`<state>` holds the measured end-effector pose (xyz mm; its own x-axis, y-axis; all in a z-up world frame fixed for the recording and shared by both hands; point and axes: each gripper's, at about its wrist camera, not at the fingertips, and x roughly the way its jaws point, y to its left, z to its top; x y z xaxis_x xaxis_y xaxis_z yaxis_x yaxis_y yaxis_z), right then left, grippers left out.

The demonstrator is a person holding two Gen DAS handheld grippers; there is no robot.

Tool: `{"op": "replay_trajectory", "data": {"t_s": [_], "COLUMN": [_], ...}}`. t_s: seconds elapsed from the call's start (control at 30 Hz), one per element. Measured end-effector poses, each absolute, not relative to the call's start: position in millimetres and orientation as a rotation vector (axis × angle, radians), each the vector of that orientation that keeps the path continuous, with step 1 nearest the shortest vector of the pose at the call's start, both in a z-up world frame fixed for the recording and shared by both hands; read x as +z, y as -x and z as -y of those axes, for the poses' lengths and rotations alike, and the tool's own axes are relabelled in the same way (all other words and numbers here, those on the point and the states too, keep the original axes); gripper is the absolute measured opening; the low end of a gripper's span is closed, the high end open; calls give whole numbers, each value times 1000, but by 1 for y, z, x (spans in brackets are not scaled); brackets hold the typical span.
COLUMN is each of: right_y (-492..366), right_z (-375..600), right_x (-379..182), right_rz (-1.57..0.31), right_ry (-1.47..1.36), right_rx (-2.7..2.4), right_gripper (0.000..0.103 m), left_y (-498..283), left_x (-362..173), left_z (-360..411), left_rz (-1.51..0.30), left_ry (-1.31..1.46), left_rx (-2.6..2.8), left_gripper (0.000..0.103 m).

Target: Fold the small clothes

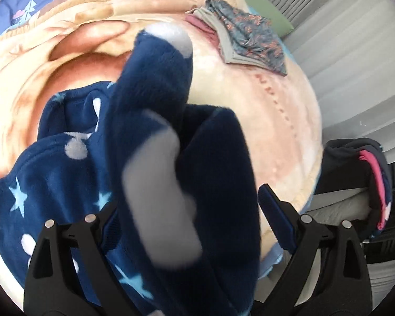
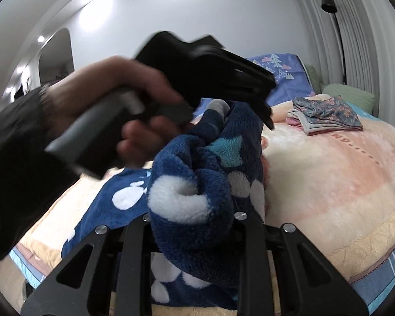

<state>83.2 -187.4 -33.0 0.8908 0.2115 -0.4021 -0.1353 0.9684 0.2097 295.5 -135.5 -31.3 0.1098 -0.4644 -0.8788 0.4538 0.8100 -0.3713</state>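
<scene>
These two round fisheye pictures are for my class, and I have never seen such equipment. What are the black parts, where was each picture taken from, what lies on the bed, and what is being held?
No robot is here: a person holds a hand tool with two fingers in each hand, and a camera on each tool looks forward along those fingers. The black struts at the bottom of each picture are the tool itself.

The left wrist view shows the left gripper with its fingers spread apart; the navy fleece garment, with stars and white dots, drapes between them.

The right wrist view shows the right gripper closed on a bunched part of the same garment. Above it, blurred by motion, is the person's left hand holding the other tool.

Everything lies on a peach blanket on a bed. Further back sits a stack of folded clothes with a floral piece on top.
</scene>
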Motion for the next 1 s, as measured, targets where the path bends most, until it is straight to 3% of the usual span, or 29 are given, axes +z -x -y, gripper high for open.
{"op": "replay_trajectory", "data": {"t_s": [0.03,0.07,0.1,0.17,0.67,0.83,1.0], "right_y": [-85,-86,-79,-79,-92,-104,-119], "right_z": [188,191,188,194,196,141,81], "right_x": [-33,-34,-32,-29,28,31,8], "right_rz": [-438,-440,-443,-444,-444,-507,-613], "right_ry": [-183,-189,-195,-210,-492,-423,-352], "right_rx": [184,190,195,201,547,630,695], "right_gripper": [24,24,24,24,23,23,24], "left_y": [-297,-298,-298,-300,-299,-299,-298], "left_x": [-31,-30,-29,-28,33,22,-22], "left_z": [136,138,139,134,29,-33,-102], "left_rz": [-1293,-1272,-1241,-1242,-1157,-1144,-1167], "left_ry": [-3,-32,-63,-30,236,341,461], "left_rx": [-671,-665,-657,-663,-758,-759,-713], "left_gripper": [91,78,35,29,28,28,31]}}
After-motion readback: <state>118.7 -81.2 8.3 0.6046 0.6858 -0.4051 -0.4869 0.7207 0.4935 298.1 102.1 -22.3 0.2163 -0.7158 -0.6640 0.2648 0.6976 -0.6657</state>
